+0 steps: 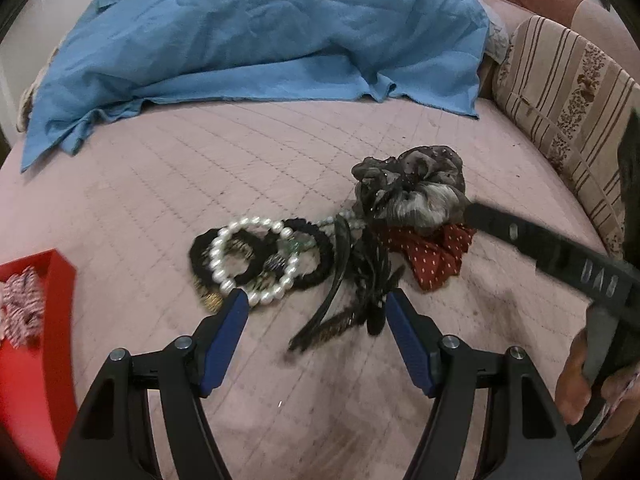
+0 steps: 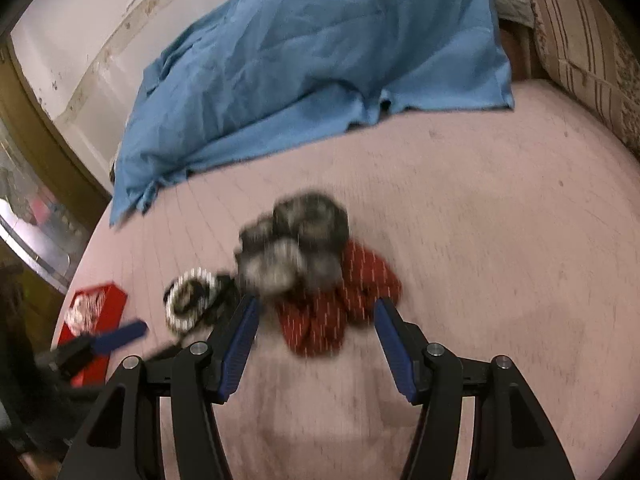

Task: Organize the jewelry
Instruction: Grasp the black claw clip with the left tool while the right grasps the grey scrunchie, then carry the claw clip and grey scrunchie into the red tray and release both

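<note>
A pile of accessories lies on the pink quilted bed (image 1: 160, 184): a white pearl bracelet (image 1: 218, 264) over black hair ties (image 1: 316, 256), a black feathered clip (image 1: 352, 304), a grey scrunchie (image 1: 412, 188) and a red dotted scrunchie (image 1: 432, 256). My left gripper (image 1: 316, 300) is open just before the bracelet and the clip. My right gripper (image 2: 316, 304) is open just before the red scrunchie (image 2: 340, 300), with the grey scrunchie (image 2: 296, 240) behind it. The right view is blurred. The right gripper's arm (image 1: 560, 256) reaches in from the right in the left view.
A red tray (image 1: 44, 340) holding a red-and-white twisted piece sits at the left; it also shows in the right view (image 2: 96, 312). A blue cloth (image 1: 256, 40) lies across the back of the bed. A striped cushion (image 1: 568, 92) stands at the right.
</note>
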{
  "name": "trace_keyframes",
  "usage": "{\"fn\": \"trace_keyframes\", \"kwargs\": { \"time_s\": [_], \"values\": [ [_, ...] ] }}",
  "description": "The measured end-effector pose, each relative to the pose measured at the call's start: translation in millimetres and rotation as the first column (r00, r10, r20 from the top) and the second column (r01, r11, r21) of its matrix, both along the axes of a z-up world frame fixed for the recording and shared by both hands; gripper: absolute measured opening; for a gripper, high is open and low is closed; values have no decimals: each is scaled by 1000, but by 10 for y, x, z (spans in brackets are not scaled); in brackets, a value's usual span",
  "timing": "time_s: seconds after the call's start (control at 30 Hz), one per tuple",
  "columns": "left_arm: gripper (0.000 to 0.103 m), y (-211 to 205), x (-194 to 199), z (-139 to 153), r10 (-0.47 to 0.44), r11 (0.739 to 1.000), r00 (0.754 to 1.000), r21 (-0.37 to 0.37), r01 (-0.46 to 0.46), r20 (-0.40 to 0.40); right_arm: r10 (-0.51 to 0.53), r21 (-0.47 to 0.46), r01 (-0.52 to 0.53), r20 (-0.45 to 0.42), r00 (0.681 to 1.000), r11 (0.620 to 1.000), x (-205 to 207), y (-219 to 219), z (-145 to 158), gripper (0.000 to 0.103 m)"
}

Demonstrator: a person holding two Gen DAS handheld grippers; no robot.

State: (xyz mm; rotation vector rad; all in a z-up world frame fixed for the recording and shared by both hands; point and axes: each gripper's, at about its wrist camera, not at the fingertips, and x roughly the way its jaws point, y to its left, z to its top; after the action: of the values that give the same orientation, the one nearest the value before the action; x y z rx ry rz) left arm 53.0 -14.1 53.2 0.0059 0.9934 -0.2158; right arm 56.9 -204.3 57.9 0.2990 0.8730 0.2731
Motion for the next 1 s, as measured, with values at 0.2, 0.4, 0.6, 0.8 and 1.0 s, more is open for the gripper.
{"fn": "trace_keyframes", "kwargs": {
  "time_s": [0.2, 0.4, 0.6, 0.8, 1.0],
  "values": [
    [70, -65, 154, -156, -32, 999, 999, -35, 31, -36, -6, -37, 6, 24, 1000, 999, 441, 49, 29, 64],
    [32, -94, 144, -174, -62, 995, 997, -84, 59, -38, 30, -58, -31, -13, 999, 998, 631, 150, -68, 29],
    [4, -157, 42, -71, -75, 994, 997, -83, 72, -34, 37, -38, -37, -22, 999, 999, 552, 192, -19, 14],
    [4, 15, -256, 157, -55, 991, 998, -124, 54, -9, 16, 5, -16, 11, 1000, 1000, 291, 120, 255, 14],
    [4, 237, -626, 459, -14, 988, 999, -151, 19, 36, 9, 35, -10, 49, 999, 999, -92, 72, 536, 14]
  ]
}}
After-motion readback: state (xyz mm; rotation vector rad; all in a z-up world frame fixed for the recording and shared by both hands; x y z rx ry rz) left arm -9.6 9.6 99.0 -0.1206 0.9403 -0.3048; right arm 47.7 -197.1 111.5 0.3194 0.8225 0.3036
